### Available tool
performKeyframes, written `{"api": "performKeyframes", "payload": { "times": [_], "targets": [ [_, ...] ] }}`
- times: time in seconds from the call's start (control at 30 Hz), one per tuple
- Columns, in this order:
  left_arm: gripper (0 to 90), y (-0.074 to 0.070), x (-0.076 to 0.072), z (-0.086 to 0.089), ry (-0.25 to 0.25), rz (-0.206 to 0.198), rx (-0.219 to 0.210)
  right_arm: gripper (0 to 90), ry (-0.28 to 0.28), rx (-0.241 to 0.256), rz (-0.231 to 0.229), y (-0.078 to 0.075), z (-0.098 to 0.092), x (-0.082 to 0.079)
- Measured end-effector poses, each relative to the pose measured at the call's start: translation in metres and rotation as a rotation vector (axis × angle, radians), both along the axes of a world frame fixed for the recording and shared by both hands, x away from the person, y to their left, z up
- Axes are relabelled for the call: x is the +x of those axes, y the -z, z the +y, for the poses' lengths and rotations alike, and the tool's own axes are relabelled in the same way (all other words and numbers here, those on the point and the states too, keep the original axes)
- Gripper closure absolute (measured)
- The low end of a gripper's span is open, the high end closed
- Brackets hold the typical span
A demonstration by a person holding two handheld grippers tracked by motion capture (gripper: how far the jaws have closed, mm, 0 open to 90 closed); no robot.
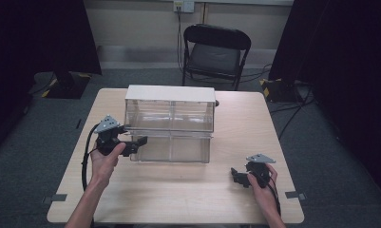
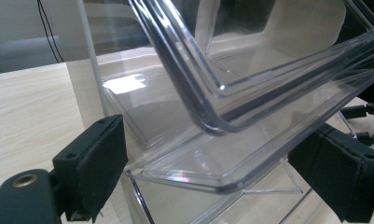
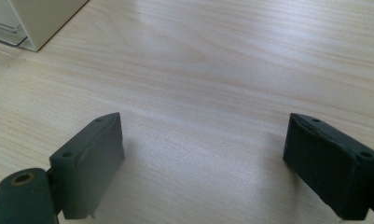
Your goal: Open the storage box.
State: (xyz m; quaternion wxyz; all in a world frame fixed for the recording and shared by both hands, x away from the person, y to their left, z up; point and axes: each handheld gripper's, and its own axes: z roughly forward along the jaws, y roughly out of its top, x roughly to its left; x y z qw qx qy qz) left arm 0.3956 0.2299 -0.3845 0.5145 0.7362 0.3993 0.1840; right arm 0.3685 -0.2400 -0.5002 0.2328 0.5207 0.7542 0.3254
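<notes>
A clear plastic drawer cabinet [image 1: 169,111] with a white top stands in the middle of the wooden table [image 1: 178,194]. Its lower drawer [image 1: 171,148] sticks out slightly toward me. My left gripper [image 1: 137,145] is at that drawer's left front corner, held in a hand. In the left gripper view the jaws stand wide apart, the left gripper [image 2: 212,175] is open, and the clear drawer lip [image 2: 198,179] lies between the jaws without touching either pad. My right gripper [image 1: 235,176] rests low at the table's right front, open. In the right gripper view the right gripper [image 3: 203,158] has bare wood between its jaws.
The cabinet's white corner [image 3: 35,21] shows at the top left of the right gripper view. A black folding chair [image 1: 214,52] stands behind the table. Dark curtains hang at both sides, and cables run over the grey floor [image 1: 321,142].
</notes>
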Motion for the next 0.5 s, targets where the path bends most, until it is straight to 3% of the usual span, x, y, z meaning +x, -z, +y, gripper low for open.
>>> {"api": "performKeyframes", "payload": {
  "times": [0.5],
  "targets": [
    [12.6, -0.0003, 0.0, 0.0004, 0.001, 0.004, 0.004, 11.3, 0.0, 0.0, -0.001, 0.0001, 0.0, 0.0]
  ]
}}
